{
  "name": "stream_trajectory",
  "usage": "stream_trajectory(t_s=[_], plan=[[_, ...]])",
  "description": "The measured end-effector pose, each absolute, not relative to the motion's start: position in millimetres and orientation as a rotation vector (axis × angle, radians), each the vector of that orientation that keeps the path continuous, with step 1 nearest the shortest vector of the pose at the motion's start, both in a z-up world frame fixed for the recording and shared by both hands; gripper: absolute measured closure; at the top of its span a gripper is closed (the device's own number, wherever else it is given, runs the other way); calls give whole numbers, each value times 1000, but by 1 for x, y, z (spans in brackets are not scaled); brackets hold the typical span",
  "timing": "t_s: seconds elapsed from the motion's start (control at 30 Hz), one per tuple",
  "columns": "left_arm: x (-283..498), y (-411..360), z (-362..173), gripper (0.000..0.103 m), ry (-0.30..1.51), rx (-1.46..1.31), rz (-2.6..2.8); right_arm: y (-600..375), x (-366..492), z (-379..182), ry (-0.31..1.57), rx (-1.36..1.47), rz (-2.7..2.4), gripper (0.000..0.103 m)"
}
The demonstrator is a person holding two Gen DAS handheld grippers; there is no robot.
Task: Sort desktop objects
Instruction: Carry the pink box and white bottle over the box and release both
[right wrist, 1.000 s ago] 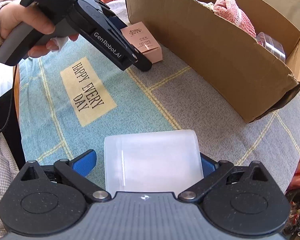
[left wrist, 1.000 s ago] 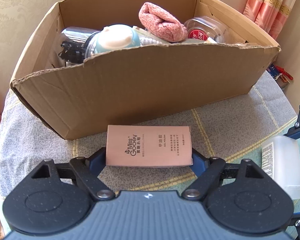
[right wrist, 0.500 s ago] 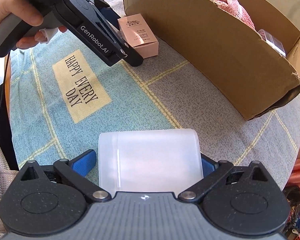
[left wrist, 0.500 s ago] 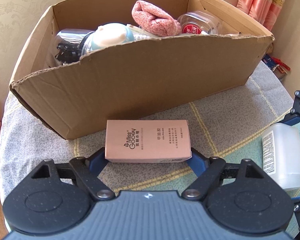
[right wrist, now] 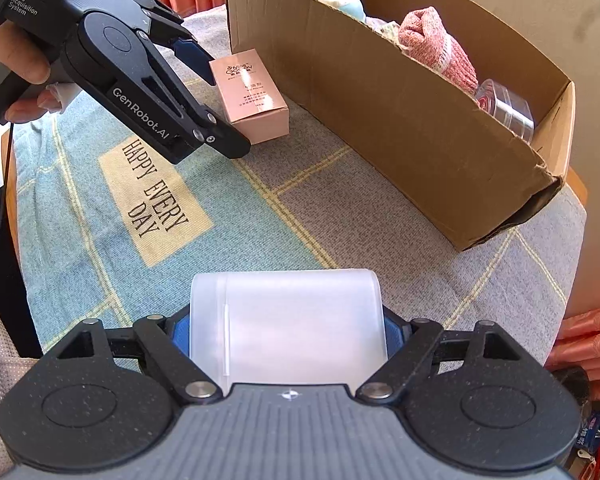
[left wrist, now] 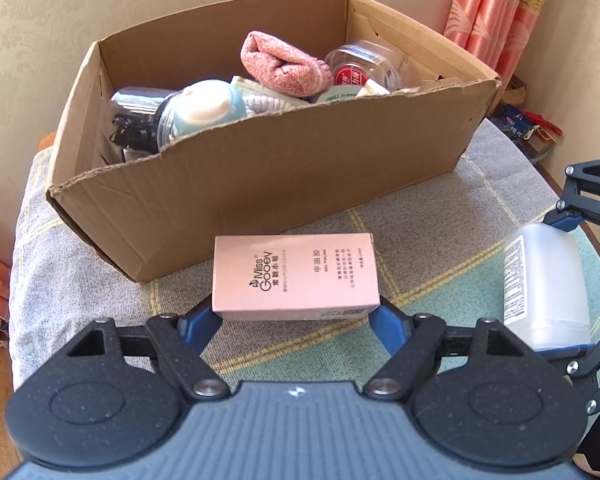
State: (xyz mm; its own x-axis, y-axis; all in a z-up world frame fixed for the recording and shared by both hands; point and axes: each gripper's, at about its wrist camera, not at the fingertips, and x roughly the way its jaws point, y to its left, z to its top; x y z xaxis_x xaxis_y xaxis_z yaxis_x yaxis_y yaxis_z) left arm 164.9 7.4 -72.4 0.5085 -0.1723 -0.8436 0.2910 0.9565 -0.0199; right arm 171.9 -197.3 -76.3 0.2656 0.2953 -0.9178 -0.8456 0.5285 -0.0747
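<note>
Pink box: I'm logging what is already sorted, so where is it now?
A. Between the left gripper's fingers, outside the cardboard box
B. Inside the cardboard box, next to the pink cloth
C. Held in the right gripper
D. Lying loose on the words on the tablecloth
A: the pink box sits clamped in the left gripper, in front of the cardboard box, while the right gripper holds the white bottle.

The left gripper (left wrist: 296, 316) points toward twelve o'clock in its own view, jaws closed against the two ends of a pink carton (left wrist: 296, 276). A bare hand (right wrist: 16, 64) grips its handle at ten o'clock in the right wrist view. The right gripper (right wrist: 286, 328) pinches a white translucent bottle (right wrist: 296, 320) between blue pads (right wrist: 180, 330), level, facing twelve o'clock.
</note>
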Motion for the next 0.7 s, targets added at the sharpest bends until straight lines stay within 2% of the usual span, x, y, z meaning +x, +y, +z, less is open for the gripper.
stream_trajectory(t_s=[0.1, 0.33, 0.7], plan=[[176, -16, -56, 24, 969, 140, -301, -198, 167, -66, 1000, -644, 853, 16], [160, -1, -9, 24, 875, 142, -338, -200, 169, -26, 908, -642, 833, 16], [209, 4, 33, 24, 791, 135, -352, -188, 202, 41, 736, -612, 807, 16]])
